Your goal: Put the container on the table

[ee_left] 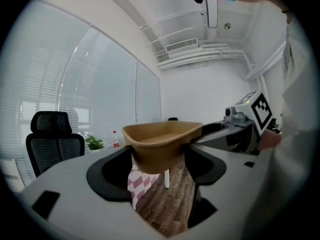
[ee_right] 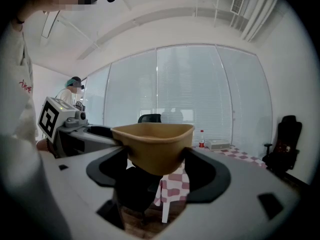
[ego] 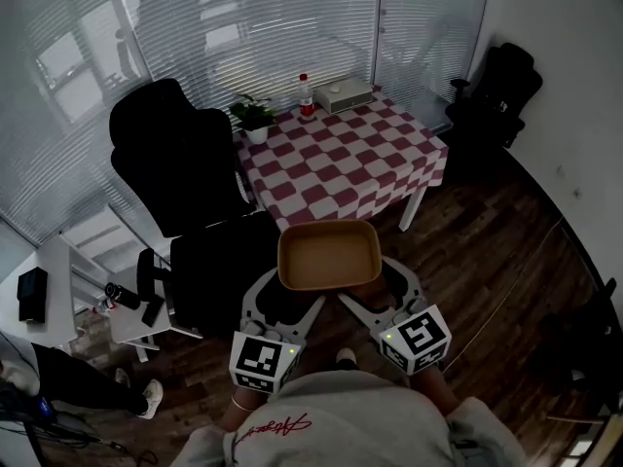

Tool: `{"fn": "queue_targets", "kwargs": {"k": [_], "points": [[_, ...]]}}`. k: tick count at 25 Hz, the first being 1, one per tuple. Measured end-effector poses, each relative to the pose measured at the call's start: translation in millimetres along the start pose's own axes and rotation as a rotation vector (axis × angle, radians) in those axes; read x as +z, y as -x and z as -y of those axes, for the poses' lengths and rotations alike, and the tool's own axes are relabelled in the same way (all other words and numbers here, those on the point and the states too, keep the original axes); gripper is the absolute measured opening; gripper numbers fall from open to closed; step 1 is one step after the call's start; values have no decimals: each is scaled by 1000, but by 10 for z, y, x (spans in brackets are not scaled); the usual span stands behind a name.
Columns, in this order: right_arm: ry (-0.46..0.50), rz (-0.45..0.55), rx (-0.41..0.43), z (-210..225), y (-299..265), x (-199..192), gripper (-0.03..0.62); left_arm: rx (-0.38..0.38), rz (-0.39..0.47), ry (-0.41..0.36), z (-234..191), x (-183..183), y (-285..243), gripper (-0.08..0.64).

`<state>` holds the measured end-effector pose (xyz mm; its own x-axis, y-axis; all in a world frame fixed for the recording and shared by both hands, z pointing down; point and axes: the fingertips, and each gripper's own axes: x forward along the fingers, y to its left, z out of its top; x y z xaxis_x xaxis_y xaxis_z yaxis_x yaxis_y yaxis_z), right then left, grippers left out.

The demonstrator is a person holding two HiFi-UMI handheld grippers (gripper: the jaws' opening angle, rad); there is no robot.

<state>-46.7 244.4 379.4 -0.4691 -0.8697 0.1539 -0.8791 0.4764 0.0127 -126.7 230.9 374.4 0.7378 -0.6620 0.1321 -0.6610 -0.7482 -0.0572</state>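
Glass-walled office with blinds and a wooden floor. Ahead stands a worktop (ego: 341, 154) in a red-and-white checked cloth, beside a black chair (ego: 175, 159). Short of it, in mid-air, an empty tan container (ego: 329, 256) is clamped at its near side by the left claw (ee_left: 159, 159) and the right claw (ee_right: 156, 160). It looks light and thin-walled, likely to flex, so a grasp on the walls just under the rim suits it.

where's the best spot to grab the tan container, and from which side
Grip the tan container at its two near corners, just under the flared rim, from the person's side. Walls taper downward, so fingers there catch under the rim; it is wide, so left gripper and right gripper together hold it level.
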Motion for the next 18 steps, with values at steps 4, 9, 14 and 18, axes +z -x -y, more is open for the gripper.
{"fn": "queue_targets", "kwargs": {"k": [4, 9, 14, 18], "points": [[11, -1, 15, 192, -123, 39, 350, 14, 2, 8, -72, 28, -207, 331], [10, 0, 27, 474, -261, 49, 351, 28, 6, 4, -137, 66, -499, 331], [19, -3, 37, 740, -369, 66, 351, 40, 3, 12, -176, 87, -770, 333], [20, 1, 39, 898, -403, 61, 350, 44, 18, 12, -170, 115, -933, 333]]}}
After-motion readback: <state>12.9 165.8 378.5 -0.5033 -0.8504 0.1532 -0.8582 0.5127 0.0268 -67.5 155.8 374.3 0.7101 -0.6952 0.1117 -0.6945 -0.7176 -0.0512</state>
